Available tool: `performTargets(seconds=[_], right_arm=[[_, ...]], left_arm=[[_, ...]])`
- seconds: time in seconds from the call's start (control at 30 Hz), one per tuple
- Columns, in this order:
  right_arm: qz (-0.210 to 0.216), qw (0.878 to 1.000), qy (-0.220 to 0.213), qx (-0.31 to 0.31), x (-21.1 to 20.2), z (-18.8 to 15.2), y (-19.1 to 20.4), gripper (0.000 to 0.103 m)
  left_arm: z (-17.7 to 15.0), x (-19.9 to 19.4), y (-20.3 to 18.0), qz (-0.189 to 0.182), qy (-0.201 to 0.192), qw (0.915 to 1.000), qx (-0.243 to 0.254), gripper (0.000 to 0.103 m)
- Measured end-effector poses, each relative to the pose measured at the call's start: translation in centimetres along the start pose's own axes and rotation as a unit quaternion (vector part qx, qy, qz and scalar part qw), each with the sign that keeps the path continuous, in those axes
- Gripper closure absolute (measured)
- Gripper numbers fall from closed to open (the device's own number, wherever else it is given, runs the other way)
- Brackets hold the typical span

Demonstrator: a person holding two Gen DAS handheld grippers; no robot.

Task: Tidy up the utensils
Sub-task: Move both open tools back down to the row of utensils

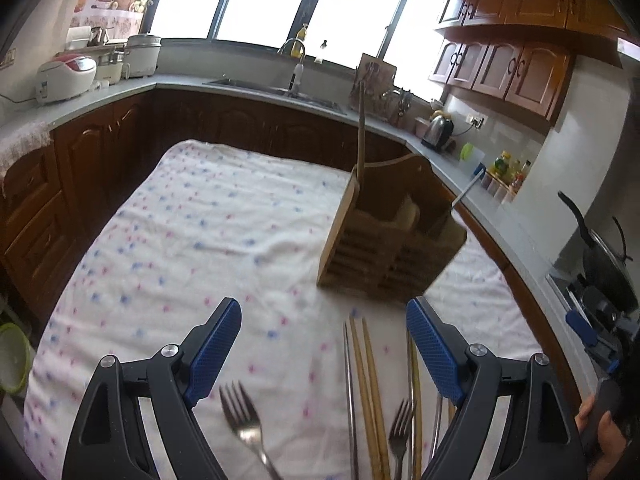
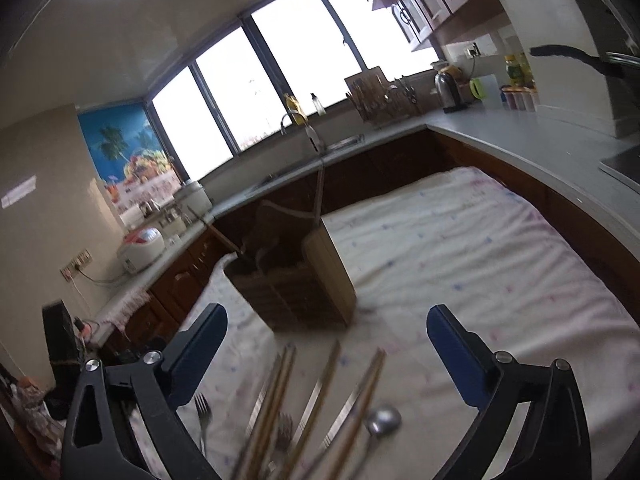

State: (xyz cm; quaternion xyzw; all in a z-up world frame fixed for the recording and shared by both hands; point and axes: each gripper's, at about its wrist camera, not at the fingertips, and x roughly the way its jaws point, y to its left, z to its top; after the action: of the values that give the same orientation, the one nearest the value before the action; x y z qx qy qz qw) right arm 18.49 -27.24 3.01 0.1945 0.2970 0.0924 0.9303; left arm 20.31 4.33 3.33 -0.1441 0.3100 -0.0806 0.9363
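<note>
Seen from the left wrist, the left gripper [image 1: 324, 346] hangs with jaws wide apart and empty above a crumpled cloth dotted pink and blue over the bench [image 1: 192, 232], where thin metal forks [image 1: 244, 420] and slender wooden chopsticks [image 1: 370, 392] lie loose, near a slatted wooden caddy [image 1: 384, 252] that already holds a long-handled piece upright. From the right wrist, the right gripper [image 2: 326, 336] also stands apart and empty over the blurred chopsticks and a round-bowled metal spoon [image 2: 384, 420], the caddy just beyond; a clean pick probably means closing squarely across one slim handle and lifting it clear before aiming for a compartment.
</note>
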Motion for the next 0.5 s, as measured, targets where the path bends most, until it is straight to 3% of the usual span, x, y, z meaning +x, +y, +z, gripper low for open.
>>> performTargets(seconds=[0.33,0.5], right_arm=[[-0.022,0.999,0.042,-0.013,-1.3,-4.3,-0.4,0.002],[-0.024,0.998,0.051,-0.022,-1.2,-4.6,-0.2,0.004]], left_arm=[[-2.7,-1.5,-0.3,0.019,0.037,0.9991,0.009,0.018],[-3.0,-1.1,-0.7,0.019,0.049,0.9984,0.018,0.019]])
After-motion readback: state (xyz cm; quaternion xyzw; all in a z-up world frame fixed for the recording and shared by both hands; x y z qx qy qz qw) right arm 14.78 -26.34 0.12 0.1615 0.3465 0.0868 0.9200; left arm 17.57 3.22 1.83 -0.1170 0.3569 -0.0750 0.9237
